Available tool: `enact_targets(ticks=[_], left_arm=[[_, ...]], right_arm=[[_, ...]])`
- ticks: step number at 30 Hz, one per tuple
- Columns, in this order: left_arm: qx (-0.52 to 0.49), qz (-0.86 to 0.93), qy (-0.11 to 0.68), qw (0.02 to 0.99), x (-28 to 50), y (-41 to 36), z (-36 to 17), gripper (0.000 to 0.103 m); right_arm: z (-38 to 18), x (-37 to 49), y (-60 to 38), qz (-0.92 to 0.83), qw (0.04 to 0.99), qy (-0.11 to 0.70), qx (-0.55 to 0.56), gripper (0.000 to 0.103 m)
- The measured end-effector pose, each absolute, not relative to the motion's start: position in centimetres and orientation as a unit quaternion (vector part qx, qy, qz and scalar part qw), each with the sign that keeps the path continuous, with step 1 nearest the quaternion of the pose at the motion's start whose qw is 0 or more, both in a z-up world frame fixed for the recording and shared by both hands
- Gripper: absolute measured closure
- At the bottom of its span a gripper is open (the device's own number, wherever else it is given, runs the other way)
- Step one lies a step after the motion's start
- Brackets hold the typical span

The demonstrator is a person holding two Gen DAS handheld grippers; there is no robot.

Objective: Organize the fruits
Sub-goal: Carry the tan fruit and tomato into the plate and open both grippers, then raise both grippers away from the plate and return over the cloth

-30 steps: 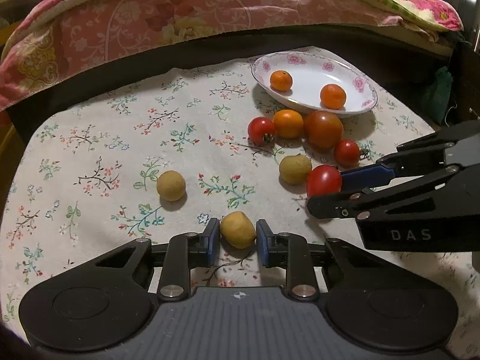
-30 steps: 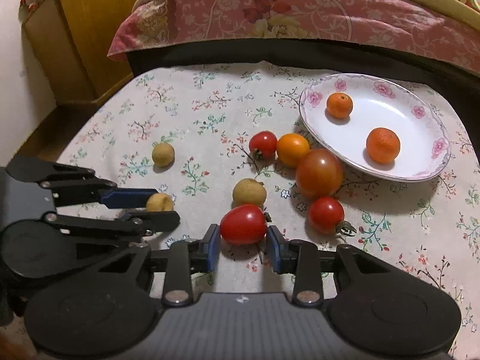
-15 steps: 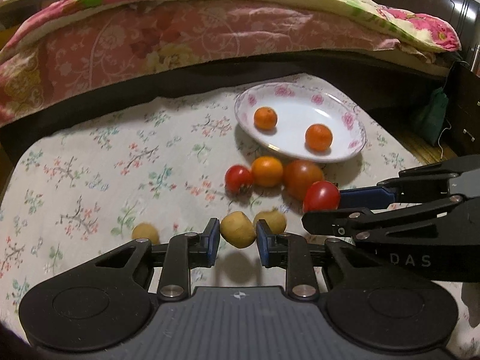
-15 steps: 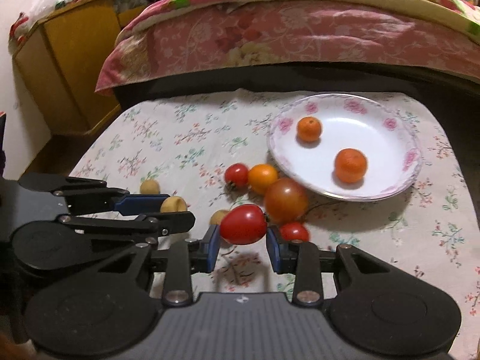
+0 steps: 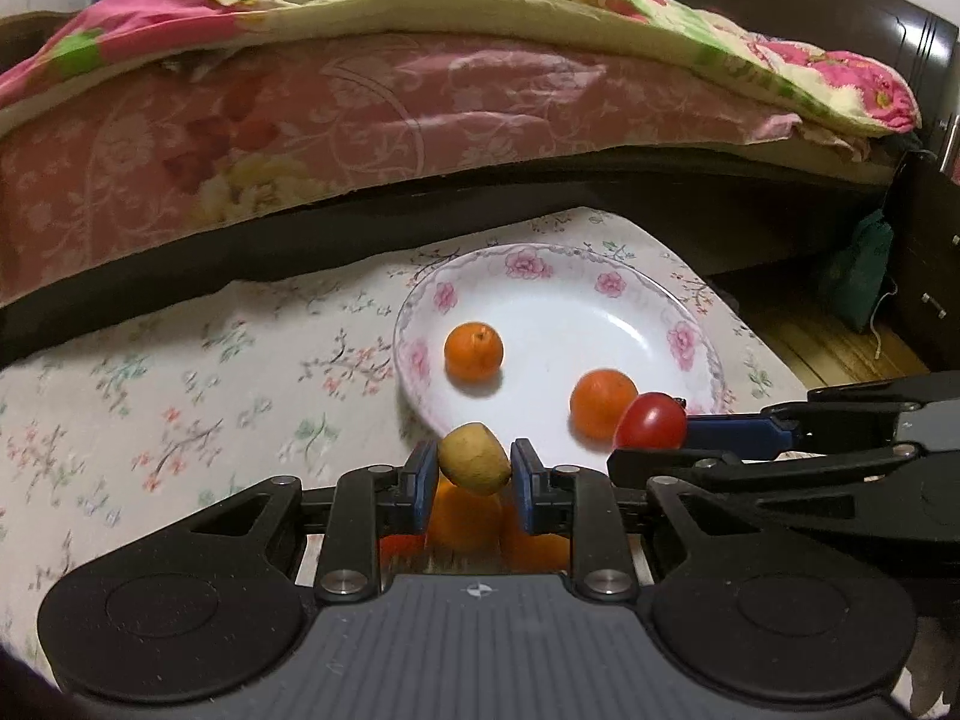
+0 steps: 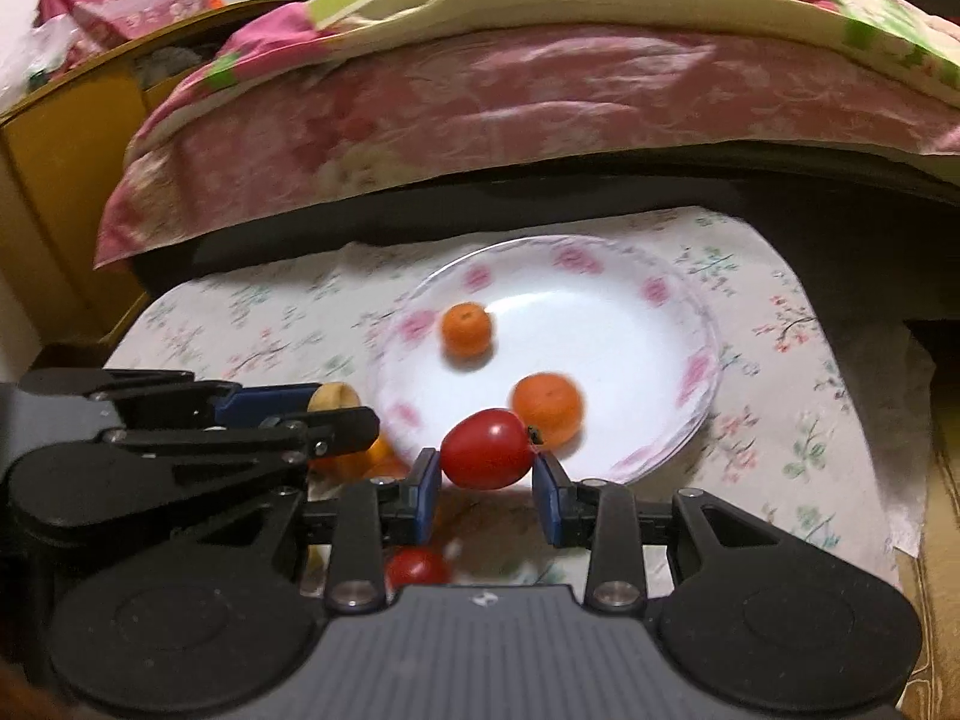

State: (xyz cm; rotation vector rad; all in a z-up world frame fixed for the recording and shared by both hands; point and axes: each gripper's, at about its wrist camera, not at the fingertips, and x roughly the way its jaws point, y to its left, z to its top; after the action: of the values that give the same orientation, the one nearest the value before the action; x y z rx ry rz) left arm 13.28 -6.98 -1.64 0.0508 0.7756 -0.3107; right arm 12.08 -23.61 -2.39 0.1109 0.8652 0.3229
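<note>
My left gripper (image 5: 474,477) is shut on a small tan-yellow fruit (image 5: 474,459) and holds it in the air at the near rim of the white floral plate (image 5: 528,273). My right gripper (image 6: 487,489) is shut on a red tomato (image 6: 487,450), also held up at the plate's near edge; it shows in the left wrist view (image 5: 651,423) too. Two small oranges (image 5: 474,349) (image 5: 603,403) lie in the plate. More fruit lies on the cloth below, mostly hidden: an orange one (image 5: 465,519) and a small red tomato (image 6: 415,567).
The plate stands on a low table with a floral cloth (image 5: 180,396). A bed with a pink quilt (image 5: 360,114) runs along the far side. A wooden cabinet (image 6: 66,180) stands at the left, dark furniture (image 5: 930,276) at the right.
Both grippers have risen from the cloth and moved forward to the plate, each still carrying its fruit. The loose fruit on the cloth has dropped below the fingers.
</note>
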Motion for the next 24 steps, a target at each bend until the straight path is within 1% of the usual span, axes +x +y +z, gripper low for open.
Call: enact_targets(ticks=[9, 11, 14, 15, 16, 18, 20, 24], left_arm=[[0.053, -0.151, 0.379, 0.912, 15.4, -8.8, -2.1, 0.070], [0.059, -0.143, 0.380, 0.912, 15.5, -9.0, -2.2, 0.068], [0.060, -0.139, 0.380, 0.913, 15.5, -9.1, -2.1, 0.064], [0.060, -0.137, 0.380, 0.913, 15.5, -9.0, -2.0, 0.059], [0.061, -0.133, 0.380, 0.913, 15.6, -9.0, -1.9, 0.052], [0.059, -0.126, 0.380, 0.914, 15.7, -8.7, -1.9, 0.045], [0.051, -0.127, 0.380, 0.915, 15.8, -8.3, -1.8, 0.045], [0.052, -0.124, 0.377, 0.916, 15.3, -8.0, -1.6, 0.044]], right_arm=[[-3.3, 13.6, -25.1, 0.139, 0.892, 0.425, 0.069, 0.044], [-3.3, 13.7, -25.2, 0.133, 0.893, 0.424, 0.071, 0.044], [-3.3, 13.8, -25.4, 0.130, 0.893, 0.425, 0.077, 0.044], [-3.3, 13.8, -25.5, 0.128, 0.893, 0.424, 0.080, 0.044], [-3.3, 13.9, -25.6, 0.127, 0.893, 0.423, 0.083, 0.043], [-3.3, 13.9, -25.8, 0.125, 0.893, 0.424, 0.088, 0.042], [-3.2, 13.9, -25.8, 0.125, 0.894, 0.422, 0.088, 0.037], [-3.1, 13.7, -25.5, 0.125, 0.897, 0.417, 0.079, 0.035]])
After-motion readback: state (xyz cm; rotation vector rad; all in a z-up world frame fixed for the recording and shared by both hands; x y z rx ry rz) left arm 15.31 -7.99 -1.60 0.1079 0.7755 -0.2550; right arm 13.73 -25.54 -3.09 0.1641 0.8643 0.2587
